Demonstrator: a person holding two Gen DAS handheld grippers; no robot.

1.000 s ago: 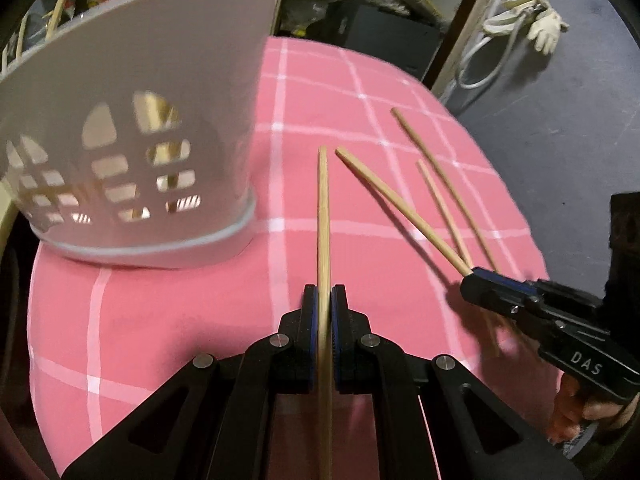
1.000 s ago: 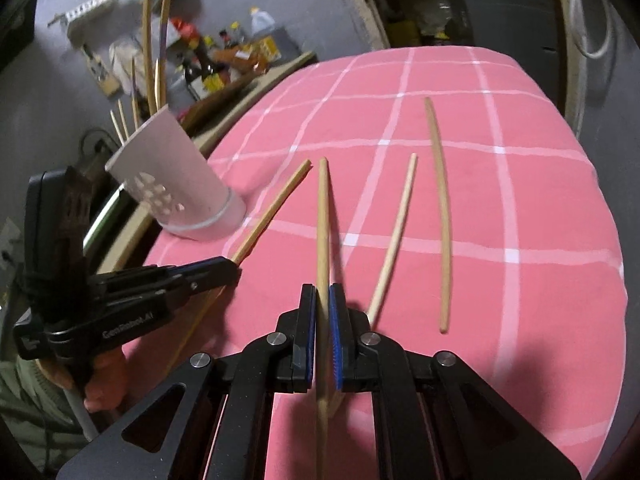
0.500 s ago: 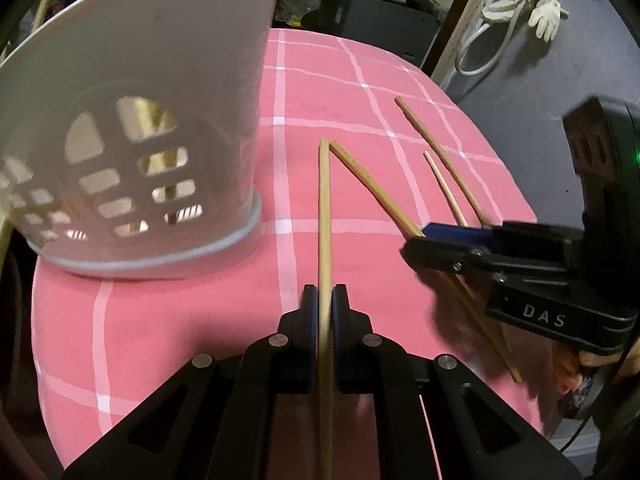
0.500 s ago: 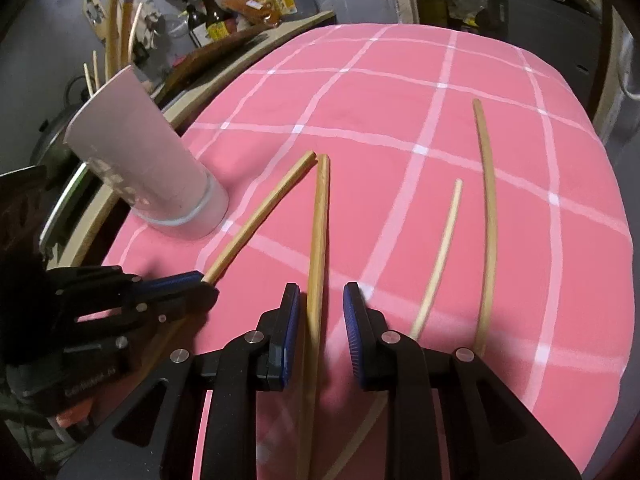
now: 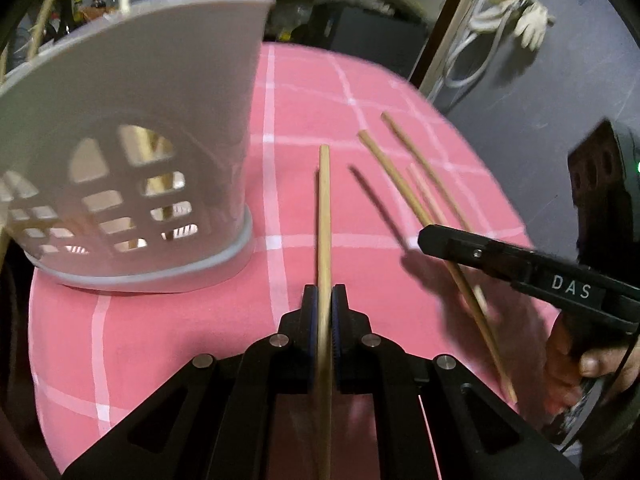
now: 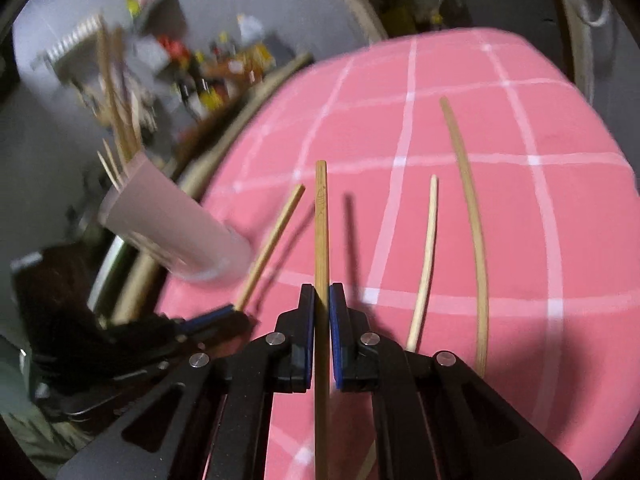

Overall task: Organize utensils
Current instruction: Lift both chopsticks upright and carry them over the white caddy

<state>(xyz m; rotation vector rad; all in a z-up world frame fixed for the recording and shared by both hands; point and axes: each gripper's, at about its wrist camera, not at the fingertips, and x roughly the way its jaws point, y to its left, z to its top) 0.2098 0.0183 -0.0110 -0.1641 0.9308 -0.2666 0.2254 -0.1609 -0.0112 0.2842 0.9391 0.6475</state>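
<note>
My left gripper (image 5: 324, 292) is shut on a wooden chopstick (image 5: 324, 216) that points forward above the pink checked cloth (image 5: 160, 340). The white perforated utensil holder (image 5: 132, 140) stands close at its left, with several sticks inside. My right gripper (image 6: 321, 292) is shut on another chopstick (image 6: 321, 220), lifted off the cloth with its shadow to the right. It also shows in the left wrist view (image 5: 520, 264), holding that chopstick (image 5: 400, 180). Two chopsticks (image 6: 426, 256) (image 6: 472, 216) lie on the cloth to the right. The holder (image 6: 176, 232) stands at the left.
The cloth's edge (image 6: 592, 128) drops off at the right and far side. Cluttered shelves with bottles (image 6: 208, 76) stand beyond the table. A cable and a glove (image 5: 516, 20) hang on the far wall.
My right gripper has closed on its chopstick and lifted it off the cloth. My left gripper holds its chopstick as before, a little nearer the holder.
</note>
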